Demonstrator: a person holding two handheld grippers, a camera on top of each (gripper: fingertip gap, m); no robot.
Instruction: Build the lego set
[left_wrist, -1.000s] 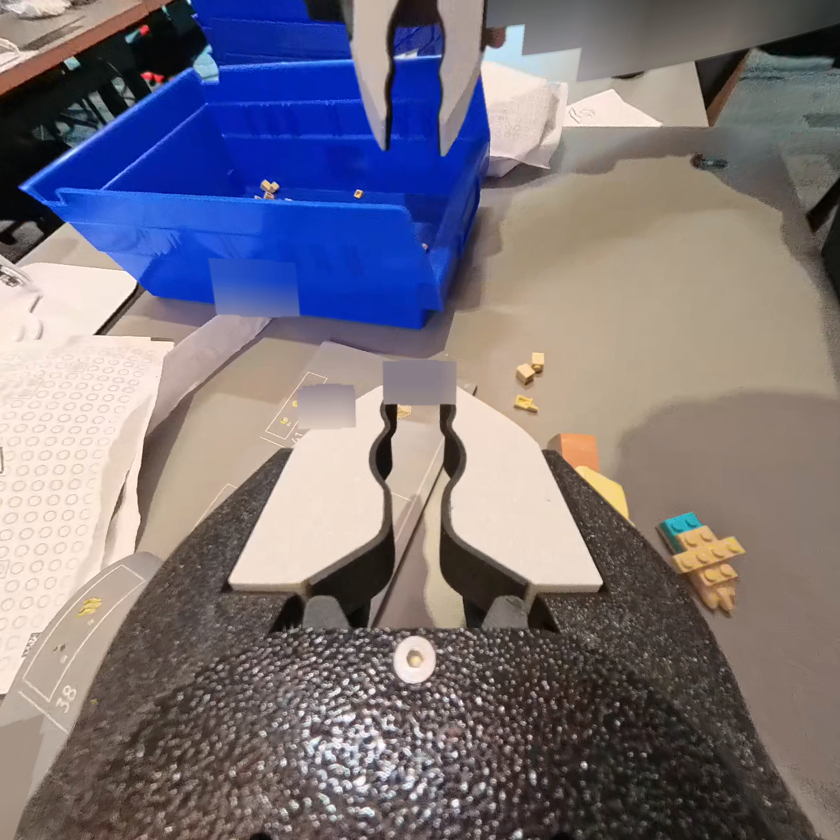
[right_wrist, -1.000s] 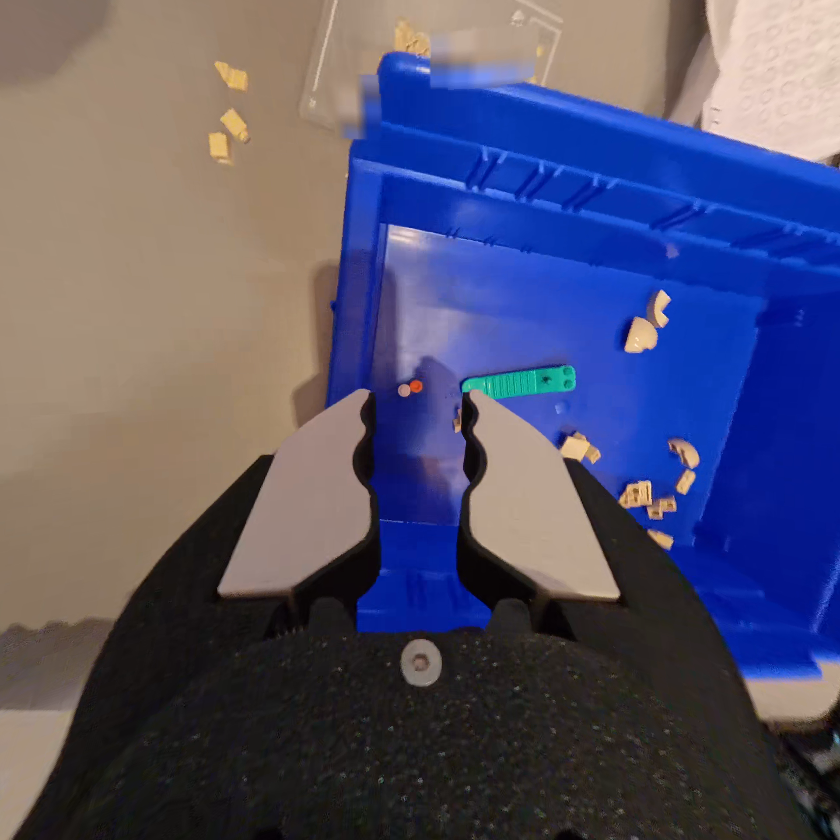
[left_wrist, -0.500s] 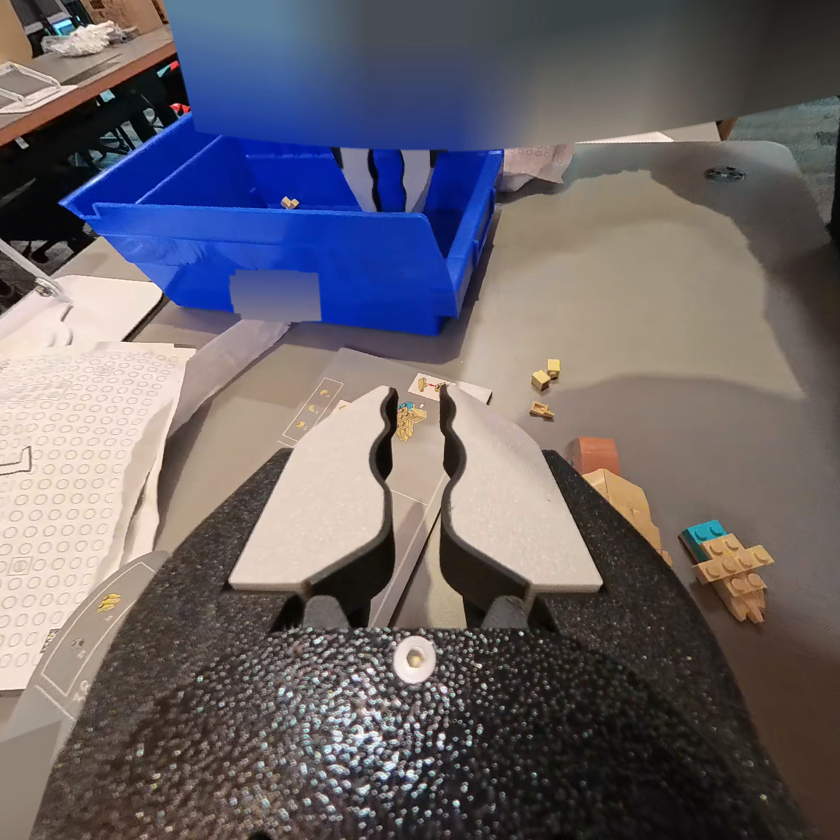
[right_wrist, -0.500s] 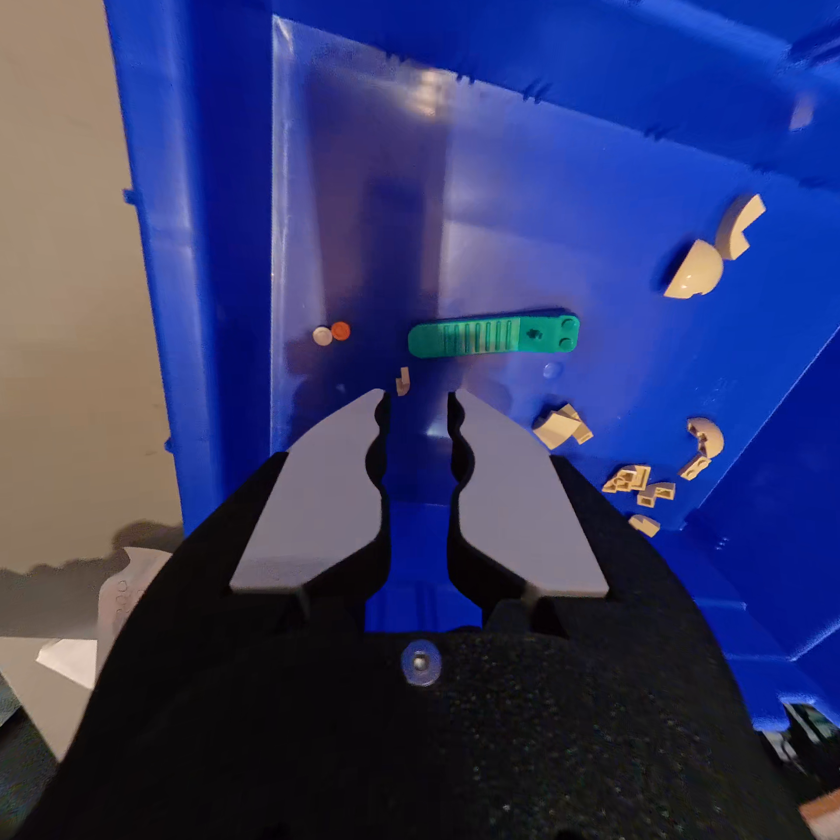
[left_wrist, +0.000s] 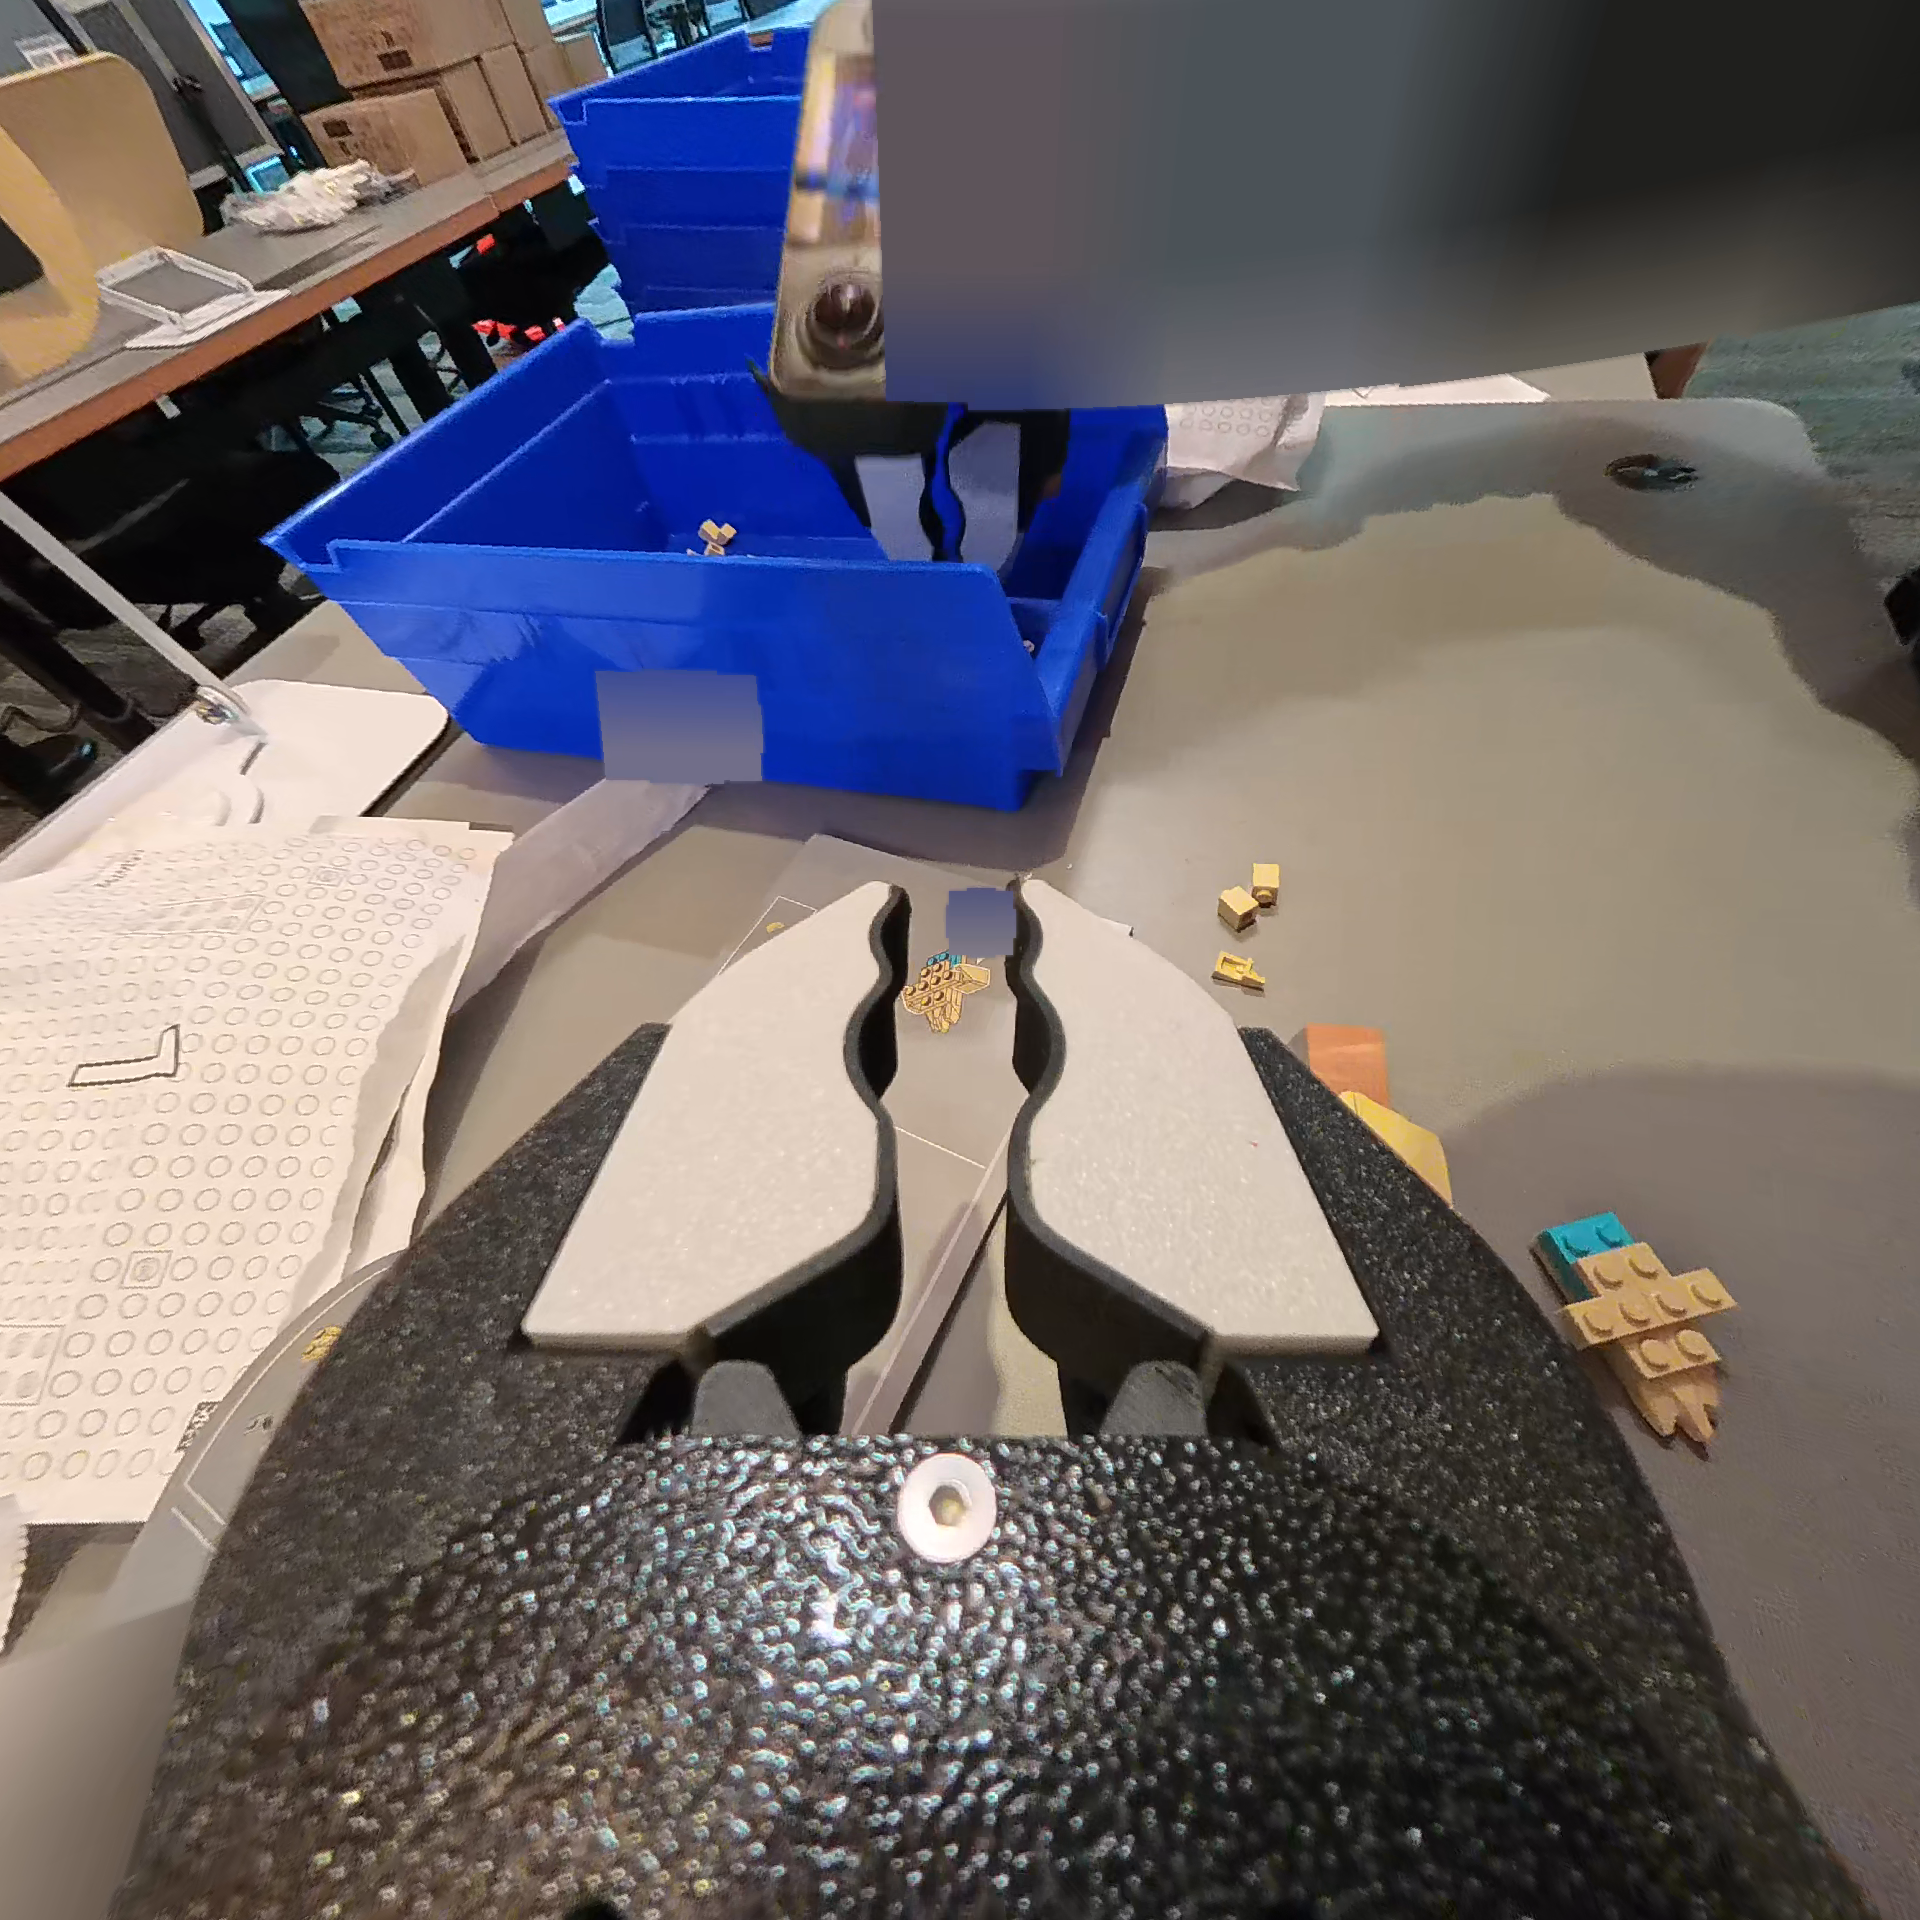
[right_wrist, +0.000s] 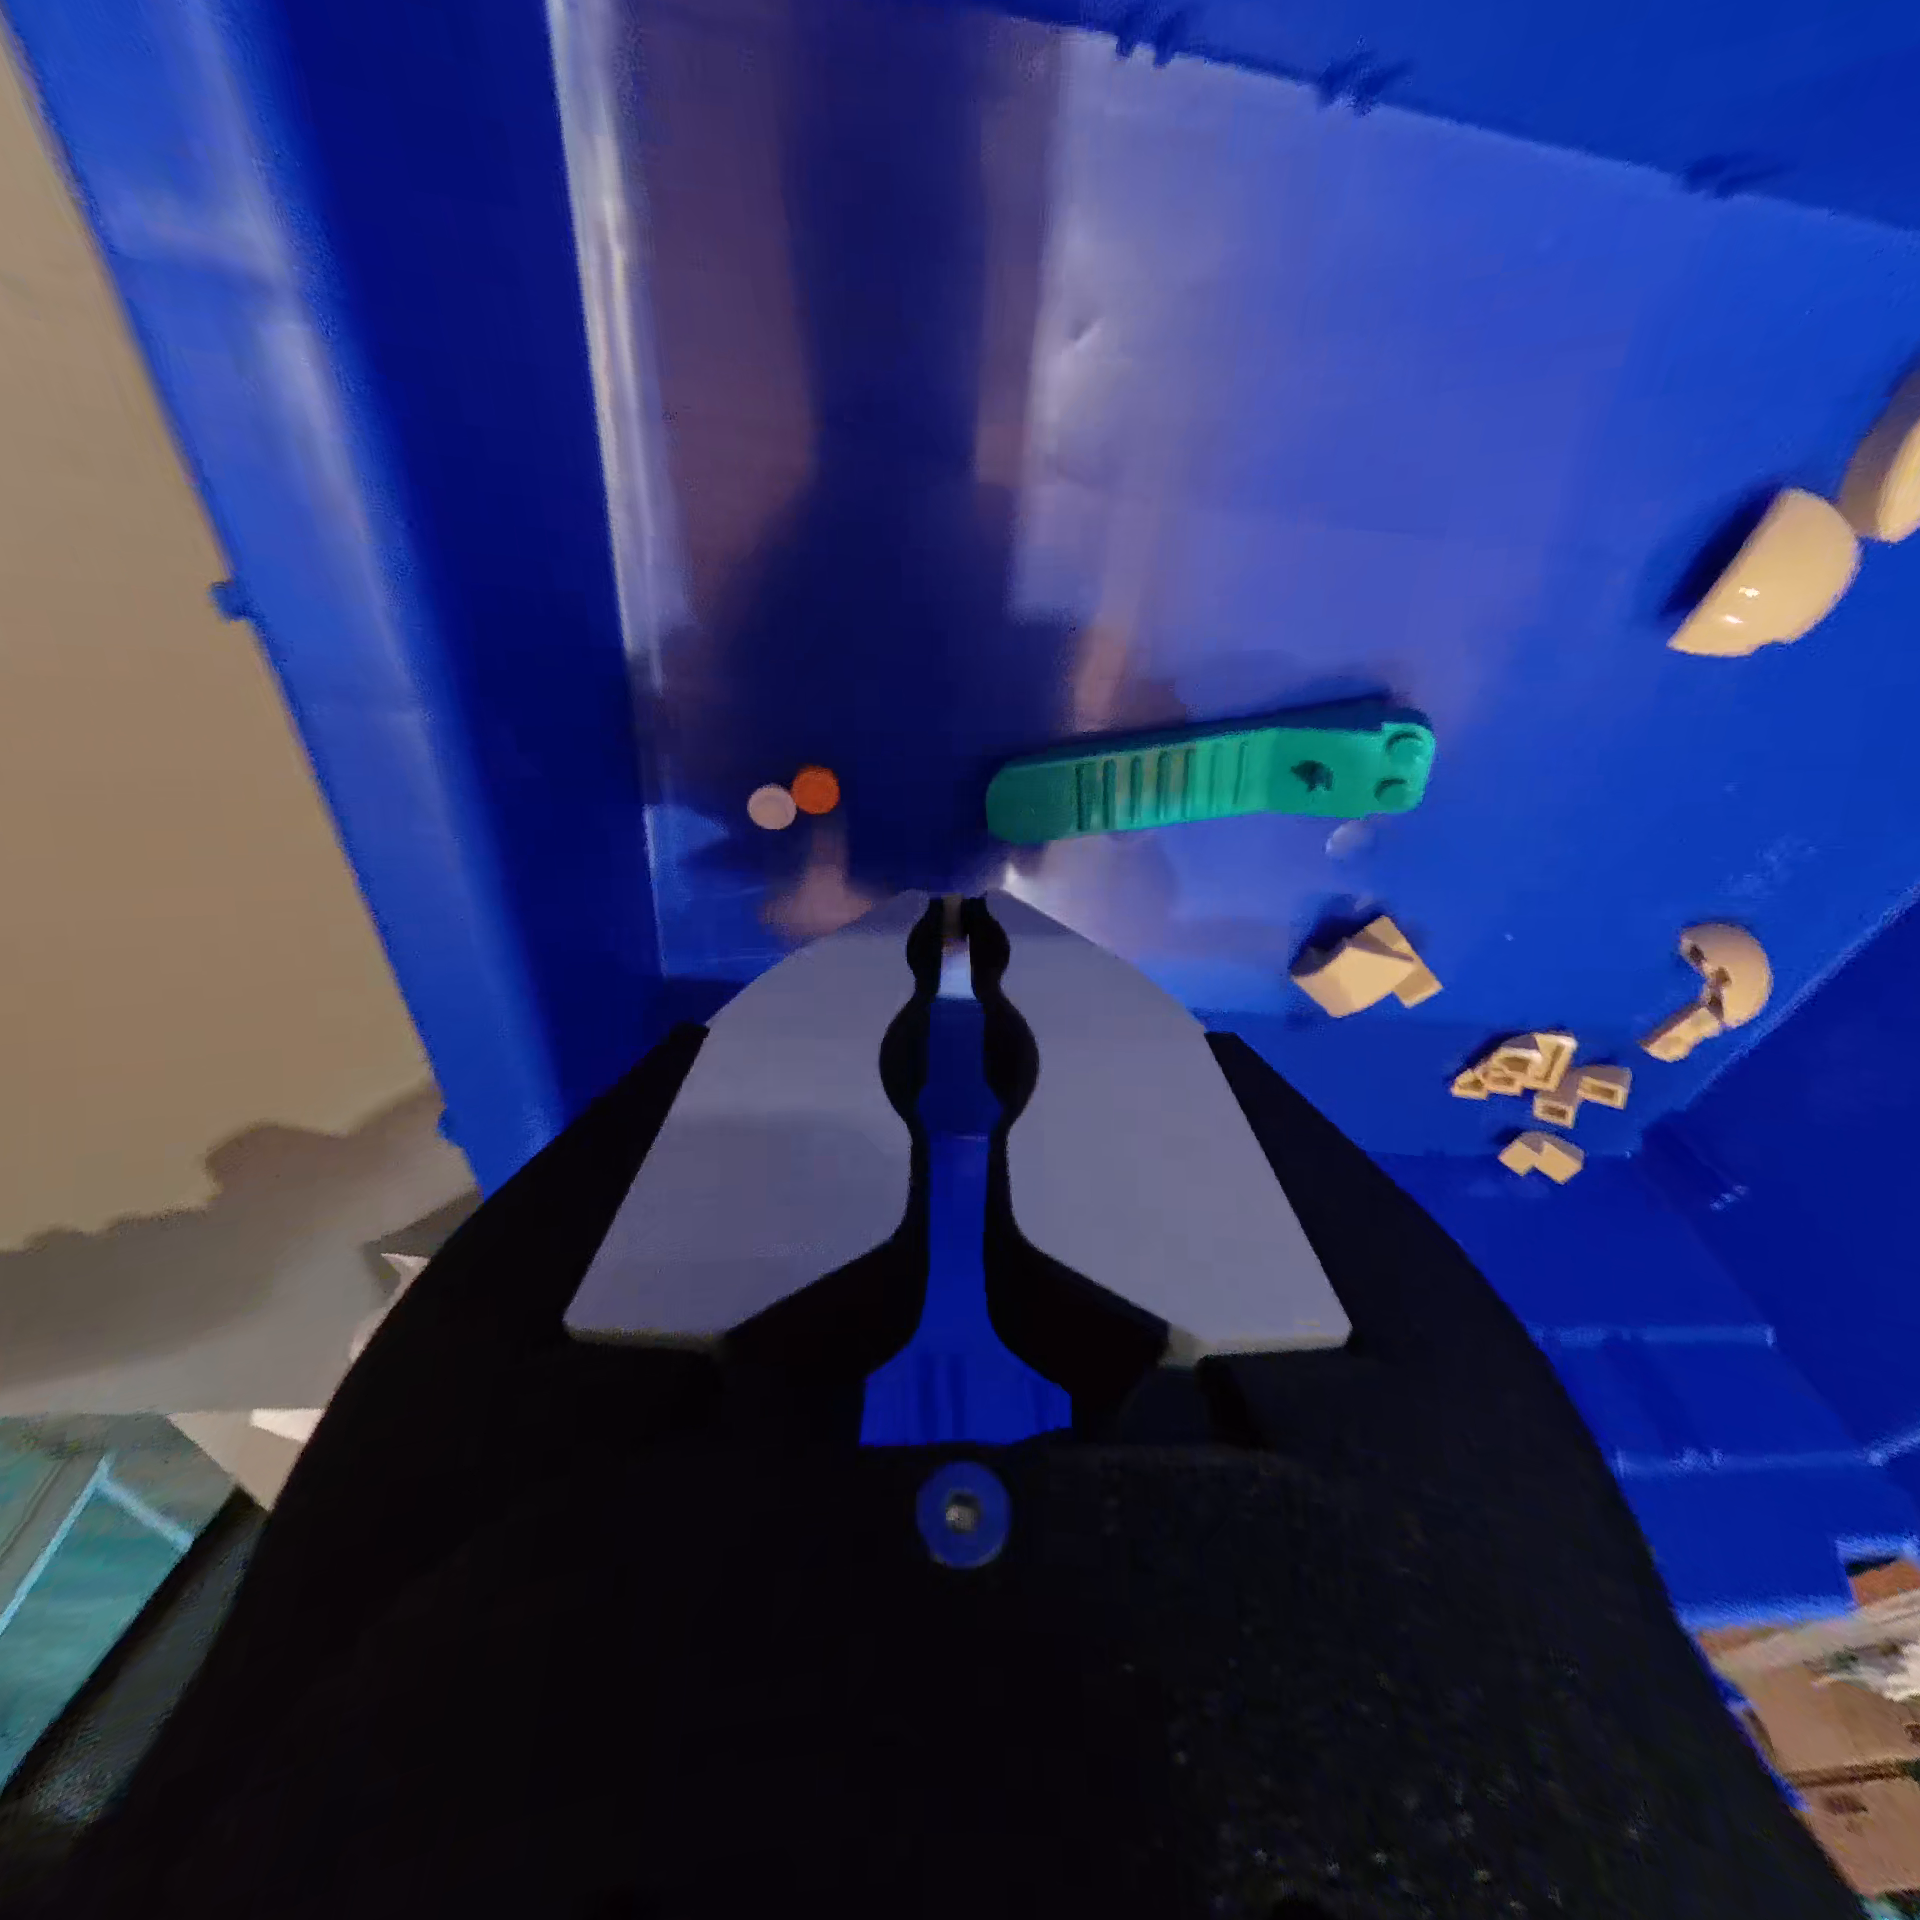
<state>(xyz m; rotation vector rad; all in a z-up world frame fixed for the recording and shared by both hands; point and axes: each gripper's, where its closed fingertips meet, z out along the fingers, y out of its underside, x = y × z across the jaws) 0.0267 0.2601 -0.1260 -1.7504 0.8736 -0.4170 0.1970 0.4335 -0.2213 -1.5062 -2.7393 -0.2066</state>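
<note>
The blue bin (left_wrist: 727, 665) stands on the grey table (left_wrist: 1455, 831), w/ the right gripper (right_wrist: 951, 914) down inside it, jaws nearly closed on a tiny tan piece (right_wrist: 949, 920) at the tips, near a green tool (right_wrist: 1205, 779). The left gripper (left_wrist: 956, 935) hovers over a printed sheet (left_wrist: 831, 904), jaws narrow, nothing betw. them. Tan brick model (left_wrist: 1642, 1320) lies to its right.

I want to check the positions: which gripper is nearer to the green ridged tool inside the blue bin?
Right. The right gripper is down inside the blue bin, its fingers just short of the green ridged tool. The left gripper is outside the bin, over a grey printed sheet on the table.
</note>
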